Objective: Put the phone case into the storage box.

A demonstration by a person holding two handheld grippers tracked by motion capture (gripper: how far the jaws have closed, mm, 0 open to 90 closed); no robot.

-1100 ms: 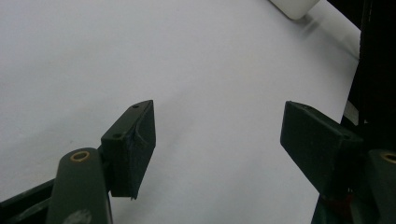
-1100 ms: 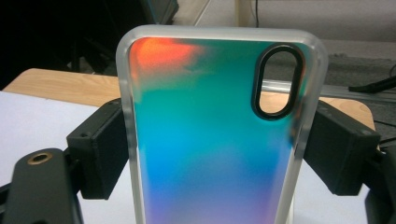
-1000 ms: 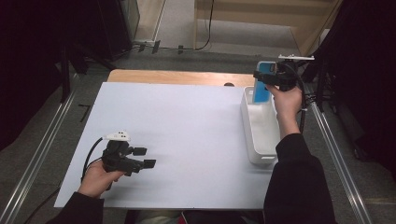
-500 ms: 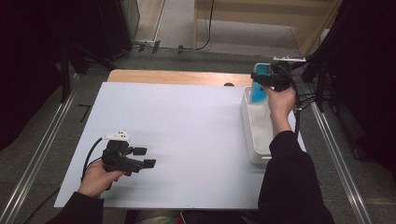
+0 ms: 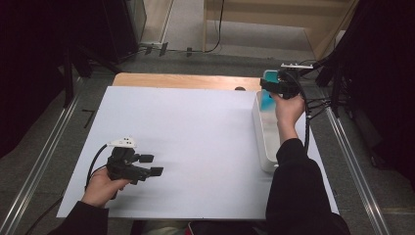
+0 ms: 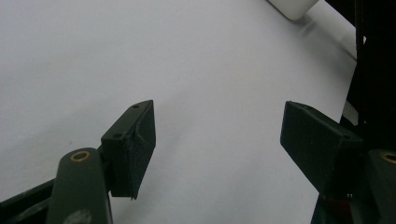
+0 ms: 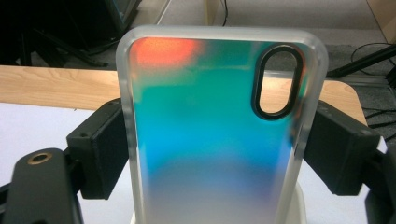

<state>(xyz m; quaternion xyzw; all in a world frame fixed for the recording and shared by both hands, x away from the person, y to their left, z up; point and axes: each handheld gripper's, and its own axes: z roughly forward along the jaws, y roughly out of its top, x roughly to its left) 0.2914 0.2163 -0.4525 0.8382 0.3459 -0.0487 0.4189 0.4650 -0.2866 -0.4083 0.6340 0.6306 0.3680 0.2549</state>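
An iridescent teal phone case with frosted edges and an oval camera cutout stands upright between the pads of my right gripper, which is shut on its two long sides. From above, that right gripper holds the case over the far end of a long white bin, with the case's lower end down inside the bin. My left gripper rests at the near left of the white tabletop, open, with nothing between its fingers.
The bin runs along the table's right edge. A bare wooden strip lies beyond the white sheet. Cables trail off the right side. Metal rails flank the table, and a corner of the bin appears in the left gripper view.
My right gripper has sunk a little with the phone case, bringing it lower into the far end of the bin. The left gripper has stayed put.
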